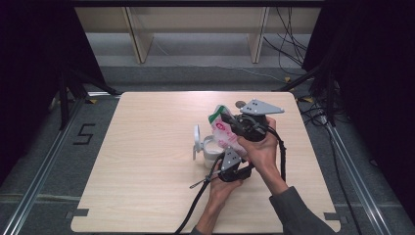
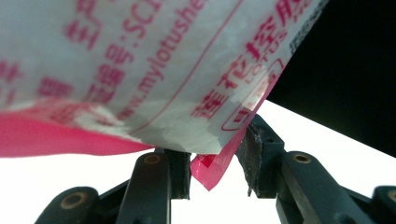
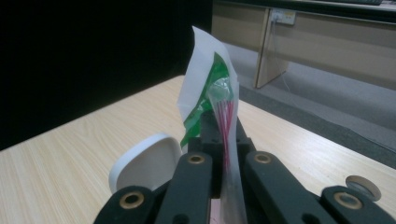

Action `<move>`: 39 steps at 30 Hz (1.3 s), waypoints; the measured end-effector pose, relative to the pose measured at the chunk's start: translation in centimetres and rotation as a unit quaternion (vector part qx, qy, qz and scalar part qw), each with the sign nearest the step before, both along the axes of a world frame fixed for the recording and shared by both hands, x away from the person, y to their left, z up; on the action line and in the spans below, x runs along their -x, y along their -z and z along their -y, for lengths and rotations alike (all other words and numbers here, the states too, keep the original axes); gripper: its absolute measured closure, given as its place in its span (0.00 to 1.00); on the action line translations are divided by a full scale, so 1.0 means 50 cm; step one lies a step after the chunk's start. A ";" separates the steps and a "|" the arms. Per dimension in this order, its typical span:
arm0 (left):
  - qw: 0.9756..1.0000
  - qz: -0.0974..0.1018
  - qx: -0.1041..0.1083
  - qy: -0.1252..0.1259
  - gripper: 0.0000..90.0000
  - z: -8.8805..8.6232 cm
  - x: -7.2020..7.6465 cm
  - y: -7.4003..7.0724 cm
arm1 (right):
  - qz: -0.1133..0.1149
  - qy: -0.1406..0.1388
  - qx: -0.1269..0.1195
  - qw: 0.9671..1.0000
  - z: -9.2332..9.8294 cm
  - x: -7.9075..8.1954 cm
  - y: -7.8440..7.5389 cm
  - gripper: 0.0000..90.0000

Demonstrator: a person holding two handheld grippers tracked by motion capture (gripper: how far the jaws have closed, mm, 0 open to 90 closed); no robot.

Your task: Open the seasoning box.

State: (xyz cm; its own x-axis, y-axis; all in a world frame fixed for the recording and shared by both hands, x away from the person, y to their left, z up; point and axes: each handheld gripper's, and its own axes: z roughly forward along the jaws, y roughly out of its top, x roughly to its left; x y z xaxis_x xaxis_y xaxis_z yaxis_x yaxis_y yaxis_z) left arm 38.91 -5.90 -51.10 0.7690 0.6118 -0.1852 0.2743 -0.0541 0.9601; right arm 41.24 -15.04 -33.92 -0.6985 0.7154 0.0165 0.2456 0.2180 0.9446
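Left gripper (image 2: 212, 161): jaws standing apart, bag corner hanging loose between them.
Right gripper (image 3: 224, 135): clamping the bag (image 1: 222, 128).
Jar (image 1: 211, 152): standing open beneath, lid (image 1: 196, 139) tilting up.

High view: fixed camera above the near edge, facing forward and down; the whole table (image 1: 147, 161) fills mid-frame, floor and shelving in the upper part. Left gripper view: camera on the left gripper (image 2: 212, 179), looking along its jaws, very near the packet (image 2: 154, 65) (print fills the upper frame). Right gripper view: camera on the right gripper (image 3: 226, 154), facing across the table toward the shelving at upper right. All three share the packet.
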 end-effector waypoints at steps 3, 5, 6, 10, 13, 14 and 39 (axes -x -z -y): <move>1.000 0.008 -0.016 -0.009 0.72 0.001 0.002 -0.001 | 0.012 -0.005 -0.014 1.000 0.014 0.002 -0.002 1.00; 1.000 0.008 -0.016 -0.008 0.71 0.001 0.003 -0.002 | -0.004 -0.001 -0.027 1.000 0.022 0.011 -0.003 1.00; 1.000 0.008 -0.014 -0.008 0.71 0.001 0.003 -0.002 | 0.004 -0.007 -0.034 0.999 0.026 0.011 -0.001 1.00; 1.000 0.009 -0.027 -0.008 0.71 0.003 0.002 0.000 | -0.002 -0.004 -0.049 0.999 0.043 0.024 0.002 1.00; 1.000 0.007 -0.027 -0.004 0.69 0.004 0.001 0.002 | 0.007 -0.002 -0.061 0.998 0.056 0.031 0.007 1.00; 1.000 0.002 -0.029 -0.006 0.69 0.004 0.002 0.003 | 0.001 -0.001 -0.064 0.998 0.061 0.034 0.008 1.00; 0.998 -0.022 -0.059 -0.012 0.31 0.017 0.017 -0.016 | -0.014 0.027 -0.138 0.990 0.170 0.053 0.052 1.00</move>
